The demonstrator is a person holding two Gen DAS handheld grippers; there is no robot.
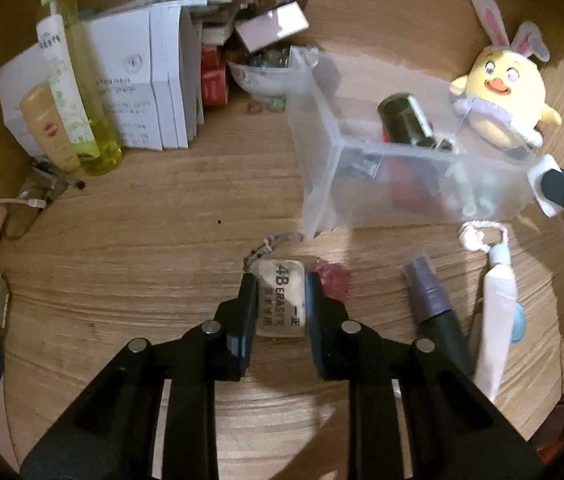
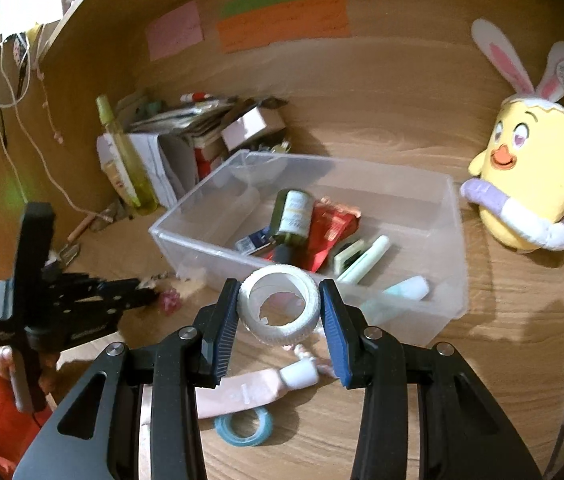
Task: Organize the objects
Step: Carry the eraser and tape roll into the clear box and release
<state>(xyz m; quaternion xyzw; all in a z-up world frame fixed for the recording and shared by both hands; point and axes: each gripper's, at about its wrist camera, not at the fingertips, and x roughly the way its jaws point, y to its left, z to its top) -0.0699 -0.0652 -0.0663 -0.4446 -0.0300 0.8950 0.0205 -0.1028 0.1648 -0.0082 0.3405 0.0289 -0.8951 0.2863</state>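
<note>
A white eraser [image 1: 281,300] printed "4B ERASER" lies on the wooden desk, and my left gripper [image 1: 281,292] is shut on it, a pad pressing each long side. My right gripper [image 2: 280,308] is shut on a white tape roll [image 2: 280,306], holding it in the air just before the near wall of a clear plastic bin [image 2: 454,240]. That bin [image 1: 322,168] holds a dark green bottle [image 2: 292,214], a red packet [image 2: 330,232] and several small items. In the left wrist view the held roll [image 1: 542,182] shows at the bin's right corner. A hand [image 2: 2,360] grips the left gripper [image 2: 150,292].
On the desk lie a purple-capped marker [image 1: 430,296], a white tube [image 1: 496,312], a blue tape ring [image 2: 244,426], a pink crumpled thing [image 1: 332,280] and a beaded cord [image 1: 270,246]. A yellow plush chick [image 2: 530,184] stands right of the bin. Boxes, bottles [image 1: 94,120] and a marble bowl [image 1: 258,76] crowd the back left.
</note>
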